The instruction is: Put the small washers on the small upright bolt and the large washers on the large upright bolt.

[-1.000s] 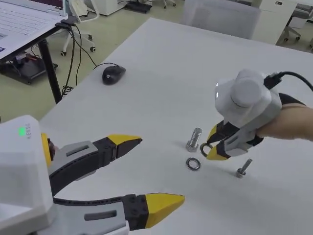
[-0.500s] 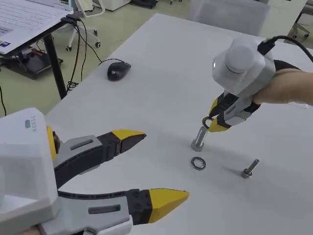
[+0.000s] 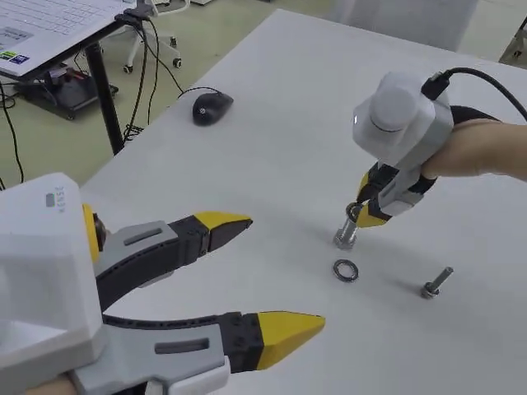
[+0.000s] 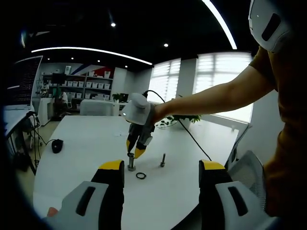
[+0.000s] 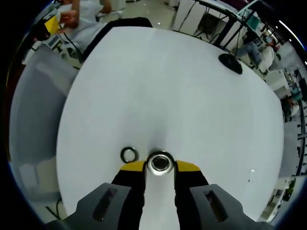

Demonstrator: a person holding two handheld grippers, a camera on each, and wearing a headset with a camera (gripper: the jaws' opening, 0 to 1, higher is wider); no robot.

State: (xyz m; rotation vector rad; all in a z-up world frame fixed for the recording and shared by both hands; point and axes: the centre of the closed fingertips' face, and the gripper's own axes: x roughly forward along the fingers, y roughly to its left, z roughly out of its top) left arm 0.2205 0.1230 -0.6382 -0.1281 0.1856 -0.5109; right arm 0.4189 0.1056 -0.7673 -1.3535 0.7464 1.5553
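Observation:
The large upright bolt stands on the white table. My right gripper is shut on a large washer and holds it at the bolt's top. From above, the washer rings the bolt's end between the yellow fingertips. A second washer lies flat just in front of the bolt; it also appears as a washer left of the tips. The small bolt stands to the right. My left gripper hovers open and holds nothing at the near left, facing the bolt.
A black mouse with its cable lies at the table's far left edge. A desk with a laptop stands beyond that edge. The person's arm reaches in from the right.
My right gripper lifted the washer from beside the bolt's base to the bolt's top. The head camera shifted; the left gripper stayed open.

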